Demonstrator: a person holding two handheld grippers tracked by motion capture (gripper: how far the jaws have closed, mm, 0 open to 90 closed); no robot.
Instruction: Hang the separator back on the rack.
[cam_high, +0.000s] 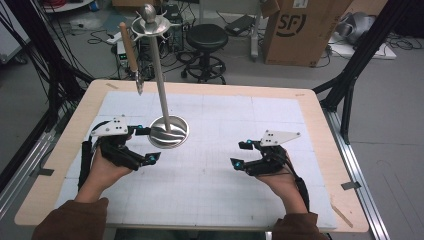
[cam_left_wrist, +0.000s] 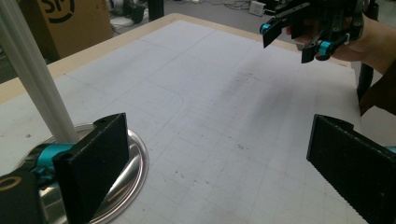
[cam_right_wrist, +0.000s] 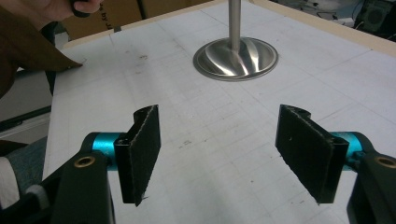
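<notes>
Nearest the high camera, two brown-sleeved forearms steady the left gripper (cam_high: 146, 144) and right gripper (cam_high: 242, 155), both gaping wide and empty above the white gridded mat (cam_high: 220, 180). The left one sits just beside the polished steel stand's round base (cam_high: 169, 132), probably to brace it. A wooden-handled brush (cam_high: 132, 56) hangs from the stand's top ring, well above both grippers.

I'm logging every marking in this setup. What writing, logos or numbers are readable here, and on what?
"SF": black circled logo on the cardboard box on the floor beyond the table.
A partial black logo on that box in the left gripper view is cut off, unreadable.
Nothing else is legible.
</notes>
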